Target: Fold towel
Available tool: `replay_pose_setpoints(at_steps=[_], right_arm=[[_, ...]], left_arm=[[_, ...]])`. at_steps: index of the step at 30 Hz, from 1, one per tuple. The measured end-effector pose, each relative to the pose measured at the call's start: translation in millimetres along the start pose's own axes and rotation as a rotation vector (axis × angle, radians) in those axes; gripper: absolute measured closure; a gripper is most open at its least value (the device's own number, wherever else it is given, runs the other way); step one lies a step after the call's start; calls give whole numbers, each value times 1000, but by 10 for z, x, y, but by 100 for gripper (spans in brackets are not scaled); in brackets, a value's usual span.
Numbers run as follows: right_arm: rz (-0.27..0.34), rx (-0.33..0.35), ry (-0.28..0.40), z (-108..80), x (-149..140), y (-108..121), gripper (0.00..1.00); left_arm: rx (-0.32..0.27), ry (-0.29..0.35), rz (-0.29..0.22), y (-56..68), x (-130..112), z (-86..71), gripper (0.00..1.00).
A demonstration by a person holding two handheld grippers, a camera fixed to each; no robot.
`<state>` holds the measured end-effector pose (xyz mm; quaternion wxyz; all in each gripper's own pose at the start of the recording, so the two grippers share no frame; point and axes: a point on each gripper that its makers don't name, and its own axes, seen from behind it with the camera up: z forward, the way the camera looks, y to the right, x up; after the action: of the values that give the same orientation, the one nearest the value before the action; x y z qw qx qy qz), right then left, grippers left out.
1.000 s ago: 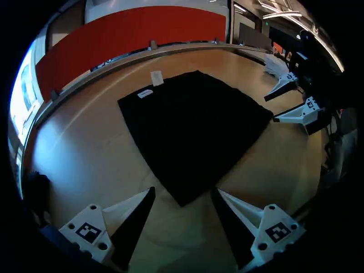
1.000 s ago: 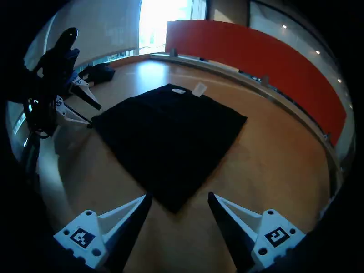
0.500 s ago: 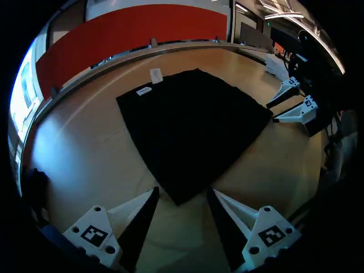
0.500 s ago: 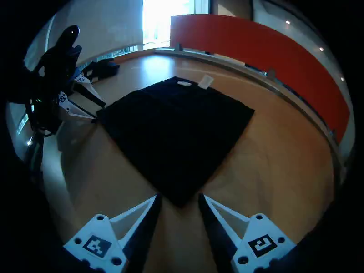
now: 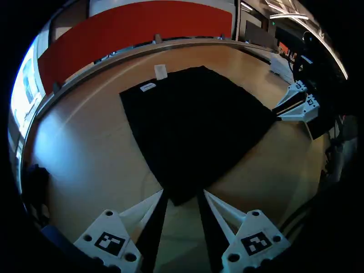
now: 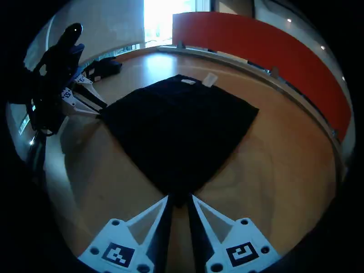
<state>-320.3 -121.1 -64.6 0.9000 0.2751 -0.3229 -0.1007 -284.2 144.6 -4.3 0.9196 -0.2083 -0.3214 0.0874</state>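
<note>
On the wooden counter (image 5: 91,150), a black towel (image 5: 195,123) lies spread flat in one layer, seen corner-on from both sides.

Left tongs (image 5: 182,202): low at the counter, fingers drawn in to a narrow gap. The towel's near corner sits in that gap. The cloth looks to reach both inner faces, but I see no clear pinch; noted as not clamped.

Right tongs (image 6: 180,200): also low, fingers almost together, only a thin slit between them. The near corner of the towel (image 6: 182,127) fills the slit. Cannot tell whether both fingers press on it.

In the left gripper view the right tongs (image 5: 275,113) appear at the towel's right-hand corner, tips at its edge. In the right gripper view the left tongs (image 6: 102,110) sit at the towel's left-hand corner. So each pair of tongs is at its own corner, on neighbouring corners of the cloth.

Far edge of towel: a small white tag (image 5: 160,72) lies on the counter just beyond it, and a white label (image 5: 148,86) sits near the corner. A red wall panel (image 5: 136,27) runs behind the counter's curved rim.
</note>
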Motion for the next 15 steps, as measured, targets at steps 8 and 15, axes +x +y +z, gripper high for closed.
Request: replay_pose_setpoints(at_steps=[8, 15], right_arm=[[14, -11, -10, 11, 6, -4, 83], [26, -28, -6, 3, 59, 15, 84]], left_arm=[[29, -10, -23, -31, -4, -8, 84], [35, 2, -24, 15, 13, 2, 90]])
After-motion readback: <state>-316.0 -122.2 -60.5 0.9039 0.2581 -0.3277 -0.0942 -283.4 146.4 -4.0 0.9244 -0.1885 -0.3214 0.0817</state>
